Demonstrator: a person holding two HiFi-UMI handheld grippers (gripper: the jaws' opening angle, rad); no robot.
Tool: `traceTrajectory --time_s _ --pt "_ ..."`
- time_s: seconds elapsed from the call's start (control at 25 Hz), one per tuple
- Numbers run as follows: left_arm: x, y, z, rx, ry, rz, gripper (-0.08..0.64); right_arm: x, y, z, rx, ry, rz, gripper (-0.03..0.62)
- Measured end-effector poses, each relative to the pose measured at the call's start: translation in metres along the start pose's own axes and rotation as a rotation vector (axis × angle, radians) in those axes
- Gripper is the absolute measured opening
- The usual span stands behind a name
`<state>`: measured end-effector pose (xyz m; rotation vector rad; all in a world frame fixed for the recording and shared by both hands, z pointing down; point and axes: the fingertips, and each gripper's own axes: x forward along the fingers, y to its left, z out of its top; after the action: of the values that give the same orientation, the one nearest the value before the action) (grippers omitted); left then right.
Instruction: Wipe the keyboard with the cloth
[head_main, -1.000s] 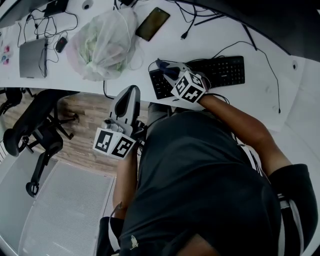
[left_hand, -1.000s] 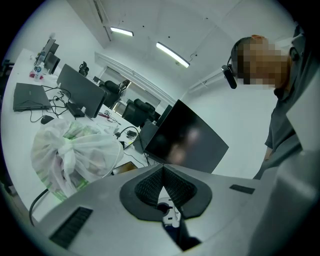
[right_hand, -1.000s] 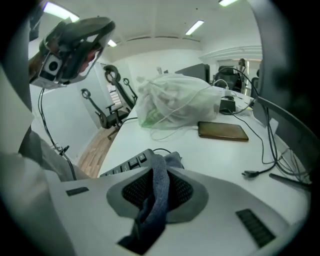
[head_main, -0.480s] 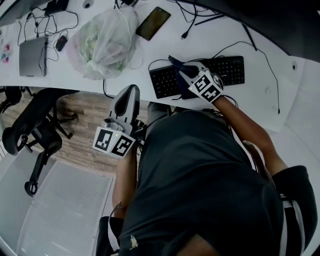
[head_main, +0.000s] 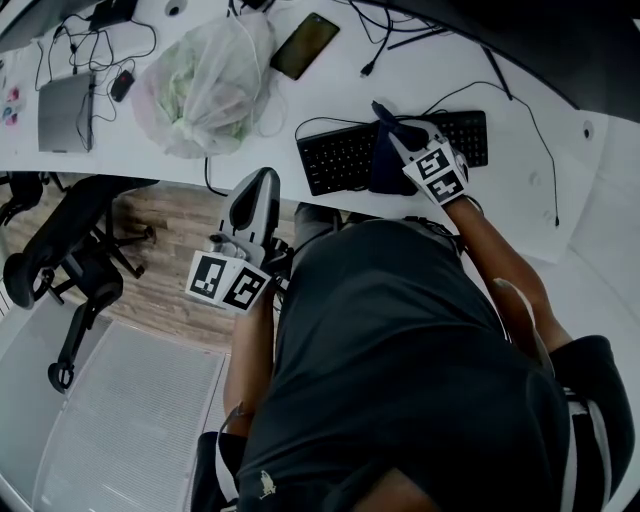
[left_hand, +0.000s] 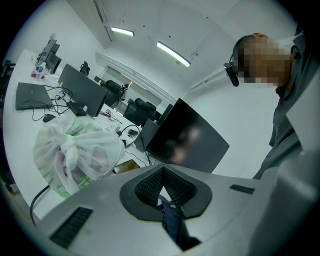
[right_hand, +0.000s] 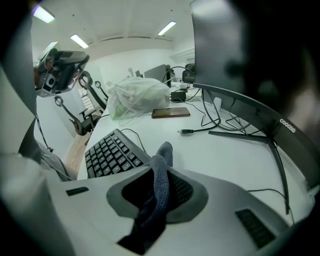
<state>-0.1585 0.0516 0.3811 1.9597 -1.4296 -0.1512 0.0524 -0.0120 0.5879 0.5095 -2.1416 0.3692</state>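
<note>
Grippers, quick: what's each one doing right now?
Left gripper: shut, tips together; dark blue bit behind them, unidentifiable.
Right gripper: shut on the blue-grey cloth, at the keyboard.

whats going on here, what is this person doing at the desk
A person holds a gripper in each hand. The right claw is shut on a dark blue cloth and presses it on the right half of the black keyboard on the white desk, so wiping is under way. The left claw hangs off the desk edge with its jaws together, taking no part.
</note>
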Motion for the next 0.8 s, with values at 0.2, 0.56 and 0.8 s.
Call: traceTrajectory --time_s 0.2,0.56,0.8 --pt "0.002 0.001 -0.003 -0.007 0.003 -0.001 0.005 0.008 0.003 -0.001 -0.015 0.020 -0.024 0.064" --pt "0.005 0.002 -0.007 -0.016 0.007 -0.002 0.005 0.027 0.044 0.028 -0.127 0.013 0.016 0.064" --pt "0.008 0.007 -0.010 -0.034 0.009 0.001 0.005 0.046 0.109 0.056 -0.244 -0.017 0.163 0.064"
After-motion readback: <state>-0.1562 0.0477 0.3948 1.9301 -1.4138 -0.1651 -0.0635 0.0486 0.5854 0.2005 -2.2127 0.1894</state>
